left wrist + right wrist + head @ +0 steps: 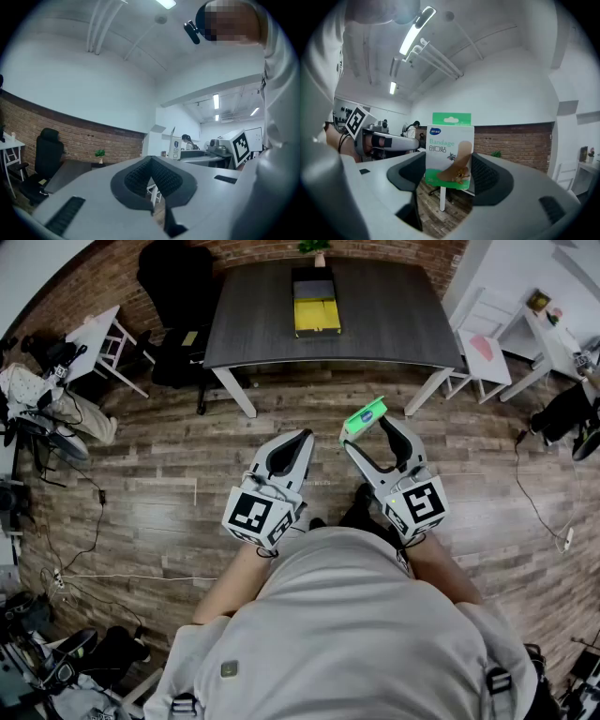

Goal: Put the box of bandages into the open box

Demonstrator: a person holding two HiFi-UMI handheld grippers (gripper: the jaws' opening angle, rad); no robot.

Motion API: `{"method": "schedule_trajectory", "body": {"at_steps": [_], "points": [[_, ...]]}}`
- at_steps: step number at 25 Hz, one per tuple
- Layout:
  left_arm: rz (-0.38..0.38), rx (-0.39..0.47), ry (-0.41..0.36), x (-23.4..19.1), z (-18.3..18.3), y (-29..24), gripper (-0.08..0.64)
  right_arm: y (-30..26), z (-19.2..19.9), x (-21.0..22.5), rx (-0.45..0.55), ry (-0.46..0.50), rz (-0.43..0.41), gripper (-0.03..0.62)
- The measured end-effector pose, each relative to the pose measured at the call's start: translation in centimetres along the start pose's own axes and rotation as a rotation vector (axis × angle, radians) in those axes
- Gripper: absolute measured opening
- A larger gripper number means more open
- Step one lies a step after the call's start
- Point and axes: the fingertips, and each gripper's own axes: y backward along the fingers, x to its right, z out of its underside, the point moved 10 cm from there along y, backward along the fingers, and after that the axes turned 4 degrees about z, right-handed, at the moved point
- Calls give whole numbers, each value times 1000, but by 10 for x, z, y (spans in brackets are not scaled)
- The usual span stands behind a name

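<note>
The box of bandages (pixel 449 150) is clamped upright between the jaws of the right gripper (pixel 370 430) at centre frame, presumably for carrying to the open box (pixel 317 310) (upper centre, on the table (pixel 403 324)). The left gripper (pixel 302 437) is closed on nothing.

we saw bright, even indoor light from ceiling strip lights (pixel 415 33), glare on them. we found shadows soft, faint. fisheye bent edges; black vignette ringed both gripper views. bandage box (pixel 449 150) sharp, nearest foreground slightly soft.
</note>
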Motion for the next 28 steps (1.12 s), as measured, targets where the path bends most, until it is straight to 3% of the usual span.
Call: {"method": "schedule_trajectory", "body": {"at_steps": [5, 16, 28], "points": [[3, 2, -13, 4, 4, -9, 15, 2, 3, 10, 0, -15, -1, 307], [-32, -8, 34, -5, 9, -47, 15, -14, 13, 51, -12, -48, -12, 307], [-63, -44, 44, -29, 21, -175, 15, -59, 32, 173, -20, -62, -51, 307]]}}
